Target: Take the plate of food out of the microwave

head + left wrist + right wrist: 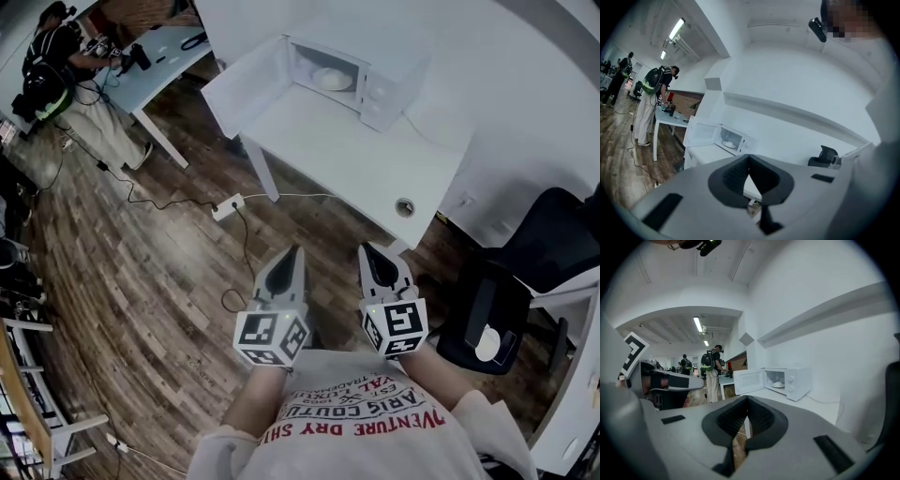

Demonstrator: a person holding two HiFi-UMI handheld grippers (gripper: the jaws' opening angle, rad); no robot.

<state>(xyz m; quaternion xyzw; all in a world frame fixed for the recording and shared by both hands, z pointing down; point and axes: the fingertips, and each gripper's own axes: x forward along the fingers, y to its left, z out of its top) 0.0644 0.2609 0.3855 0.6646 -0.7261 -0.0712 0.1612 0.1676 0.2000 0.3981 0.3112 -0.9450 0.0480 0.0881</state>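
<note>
Abreast, left gripper point(294, 253) and right gripper point(368, 251) face microwave point(375, 89).

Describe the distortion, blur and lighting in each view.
Head view: the wide-angle bend curves the white table's edges; the light is even and sharp enough to show the plate inside the open microwave. Left gripper view: strong fisheye with dark corners; the left gripper looks soft up close, and a ceiling light strip glares. Right gripper view: same fisheye vignette; the wall ledge bows, and the microwave stays fairly clear.

On the table point(328, 141), the microwave point(384, 89) with the plate of food point(330, 79) inside; chair point(553, 234) to the right.
</note>
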